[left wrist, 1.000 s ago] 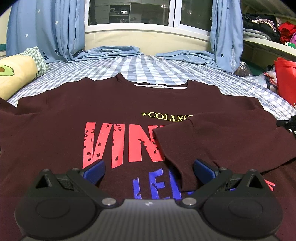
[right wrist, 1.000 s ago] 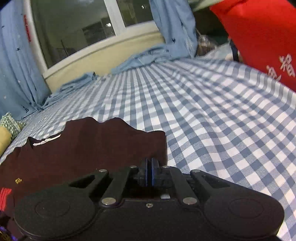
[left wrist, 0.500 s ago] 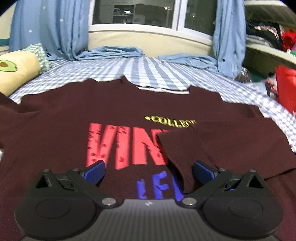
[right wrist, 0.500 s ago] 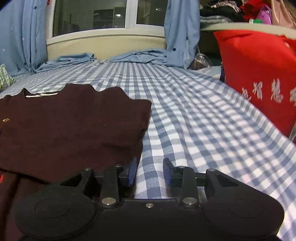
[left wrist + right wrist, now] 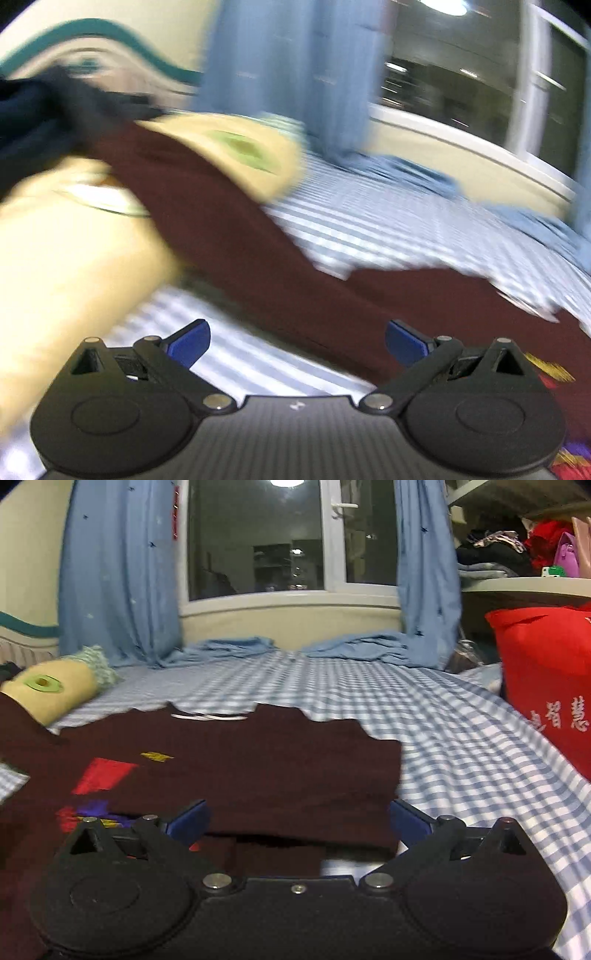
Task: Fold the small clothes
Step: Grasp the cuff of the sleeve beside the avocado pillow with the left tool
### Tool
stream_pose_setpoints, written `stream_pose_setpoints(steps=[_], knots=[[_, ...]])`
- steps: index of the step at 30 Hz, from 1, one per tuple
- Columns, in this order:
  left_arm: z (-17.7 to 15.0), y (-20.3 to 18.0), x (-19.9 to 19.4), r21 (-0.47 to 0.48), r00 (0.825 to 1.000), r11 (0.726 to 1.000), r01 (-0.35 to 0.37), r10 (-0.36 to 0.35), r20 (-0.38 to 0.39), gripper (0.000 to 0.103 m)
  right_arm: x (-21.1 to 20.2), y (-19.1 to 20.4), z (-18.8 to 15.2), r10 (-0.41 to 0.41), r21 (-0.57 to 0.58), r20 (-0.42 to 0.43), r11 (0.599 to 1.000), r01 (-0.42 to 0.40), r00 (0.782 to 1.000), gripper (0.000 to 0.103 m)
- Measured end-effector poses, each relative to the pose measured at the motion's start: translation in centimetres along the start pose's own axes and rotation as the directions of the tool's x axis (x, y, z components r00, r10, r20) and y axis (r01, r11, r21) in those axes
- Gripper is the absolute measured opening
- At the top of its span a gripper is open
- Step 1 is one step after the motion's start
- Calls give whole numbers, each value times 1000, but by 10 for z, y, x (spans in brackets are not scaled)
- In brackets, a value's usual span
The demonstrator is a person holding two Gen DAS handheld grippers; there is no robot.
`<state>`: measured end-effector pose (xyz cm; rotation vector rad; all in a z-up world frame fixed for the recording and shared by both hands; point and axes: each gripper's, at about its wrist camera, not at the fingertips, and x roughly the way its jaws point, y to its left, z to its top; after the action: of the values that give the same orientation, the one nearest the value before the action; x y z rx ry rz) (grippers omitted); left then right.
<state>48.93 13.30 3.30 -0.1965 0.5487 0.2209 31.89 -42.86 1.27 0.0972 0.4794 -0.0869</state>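
The right claw (image 5: 298, 821) has its blue pads spread wide and opening, nothing gripped; the folded-over right side of the dark maroon cotton T-shirt (image 5: 240, 771) lies flat on the bed just ahead of and between them, untouched by the pads. The shirt spreads across the near half of the blue-and-white checked bedsheet (image 5: 443, 746), its white-lined collar toward the window, with red, yellow and blue printed lettering on the chest partly covered by the fold. The left claw (image 5: 297, 341) is likewise released, blue pads wide apart and empty, above the sheet beside the shirt's left sleeve, which runs up toward a pale yellow cylindrical plush pillow with a green avocado patch (image 5: 243, 155) at the bed's left edge; this view is heavily blurred. A second cream cushion (image 5: 66, 266) fills the left foreground there. At the bed's right edge stands a red fabric bag with white characters (image 5: 546, 686). Along the far edge, light blue curtains (image 5: 114, 572) pool on the sheet under a dark window (image 5: 255, 539), and a cluttered shelf (image 5: 517, 579) sits at the far right.
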Motion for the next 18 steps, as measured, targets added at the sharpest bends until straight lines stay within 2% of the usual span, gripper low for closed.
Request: stream_pose_setpoints(steps=[3,6,8,11,14,18], knots=[[28,53,7,-70,990,991,-117,122,64,102,-19,23,-3,72,48,-3,996,-72,997,102],[57,93,23,-107,976,979,-173,185,113,102,-33,49,-10,145,95,-12,985,-143,989,102],[73,115,38,-128,973,976,-175,191,132,102,-40,68,-17,157,105,-11,982,-155,988,102],[89,144,63,-200,971,970,-137,172,168,102,-42,92,-26,154,105,-31,983,-150,988,102],[95,162,89,-247,972,960,-129,172,160,102,-36,111,-28,152,93,-60,985,-146,987,102],[106,164,113,-229,964,961,-154,197,176,102,-31,127,-25,143,63,-63,988,-139,988,102]])
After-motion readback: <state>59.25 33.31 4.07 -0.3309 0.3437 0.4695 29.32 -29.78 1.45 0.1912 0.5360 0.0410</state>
